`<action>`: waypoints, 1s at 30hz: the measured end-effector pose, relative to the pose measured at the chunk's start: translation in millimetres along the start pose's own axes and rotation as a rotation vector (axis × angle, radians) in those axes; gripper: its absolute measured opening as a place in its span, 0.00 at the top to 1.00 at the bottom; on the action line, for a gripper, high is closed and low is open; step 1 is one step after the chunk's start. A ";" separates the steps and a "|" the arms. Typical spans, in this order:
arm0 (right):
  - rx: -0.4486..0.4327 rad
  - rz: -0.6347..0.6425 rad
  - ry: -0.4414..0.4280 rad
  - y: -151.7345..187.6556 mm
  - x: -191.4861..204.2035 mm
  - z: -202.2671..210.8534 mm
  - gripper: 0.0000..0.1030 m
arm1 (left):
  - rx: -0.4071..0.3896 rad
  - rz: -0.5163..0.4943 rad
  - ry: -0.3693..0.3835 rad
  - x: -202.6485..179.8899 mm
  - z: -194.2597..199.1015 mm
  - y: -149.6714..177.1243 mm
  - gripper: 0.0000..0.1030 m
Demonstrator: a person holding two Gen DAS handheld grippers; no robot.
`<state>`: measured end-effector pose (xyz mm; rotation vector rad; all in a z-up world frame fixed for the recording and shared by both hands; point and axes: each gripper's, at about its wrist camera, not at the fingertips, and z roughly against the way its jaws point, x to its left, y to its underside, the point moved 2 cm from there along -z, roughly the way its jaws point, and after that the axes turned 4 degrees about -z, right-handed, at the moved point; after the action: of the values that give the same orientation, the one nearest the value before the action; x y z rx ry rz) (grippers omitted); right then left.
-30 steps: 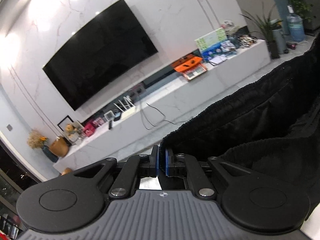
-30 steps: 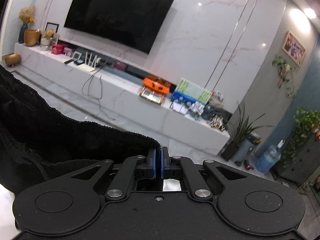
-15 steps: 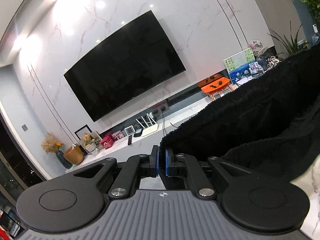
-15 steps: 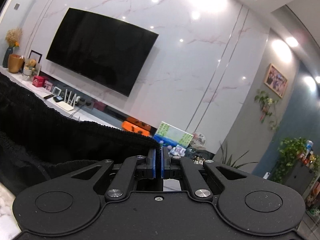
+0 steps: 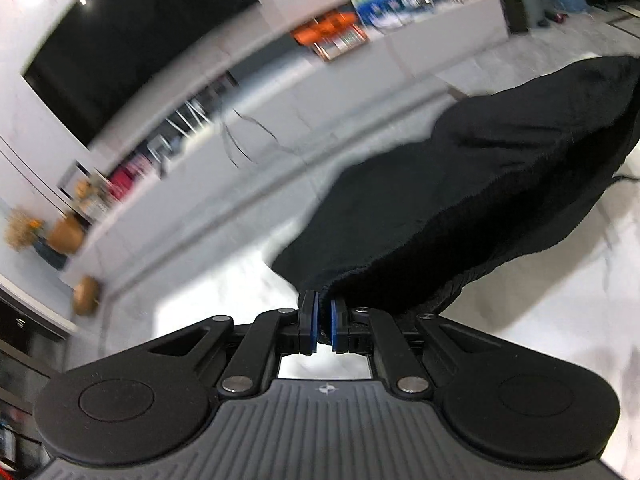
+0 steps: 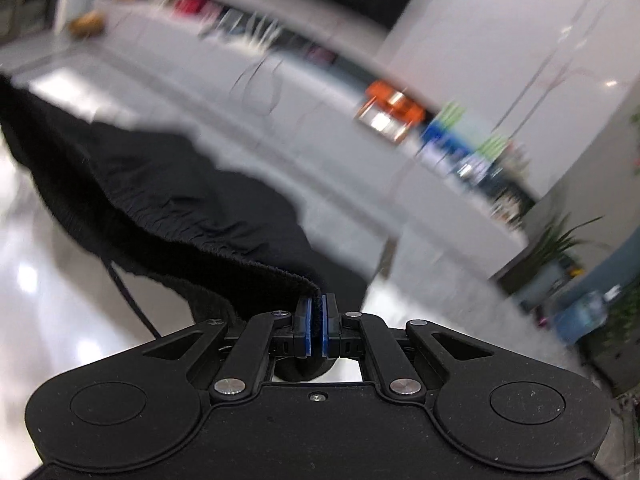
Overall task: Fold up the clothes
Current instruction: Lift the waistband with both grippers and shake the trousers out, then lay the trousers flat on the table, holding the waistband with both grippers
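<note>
- The left tongs (image 5: 324,322) are closed narrow, their blue pads (image 5: 313,320) pinching an edge of the black garment (image 5: 480,184).
- From that grip the garment billows up and to the right in the left wrist view, hanging above the white glossy desk (image 5: 560,300).
- The right tongs (image 6: 315,330) are likewise clamped on the garment's ribbed waistband (image 6: 224,256), which runs off to the left.
- A thin black drawstring (image 6: 128,300) dangles from the waistband over the desk.
- Behind, badly blurred, stand a long white TV cabinet (image 5: 280,120) and a dark television (image 5: 132,40).
- An orange box (image 6: 396,100) sits on the cabinet; a potted plant (image 6: 560,240) stands at its right end.
</note>
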<state>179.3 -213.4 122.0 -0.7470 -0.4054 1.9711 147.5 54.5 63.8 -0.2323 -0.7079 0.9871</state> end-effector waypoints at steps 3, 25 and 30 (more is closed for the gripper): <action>0.071 -0.001 -0.064 32.7 15.0 -19.7 0.97 | 0.053 -0.018 0.049 -22.0 -15.2 32.5 0.95; 0.156 -0.074 -0.164 104.2 41.6 -60.8 0.86 | 0.084 -0.019 0.052 -67.5 -34.5 89.8 0.91; 0.198 -0.263 -0.185 107.5 30.1 -54.5 0.71 | 0.104 0.171 0.104 -54.7 -22.3 98.8 0.74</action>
<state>132.2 -241.0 10.5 -0.3665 -0.3901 1.8042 75.3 66.3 -25.0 -0.2539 -0.5463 1.1633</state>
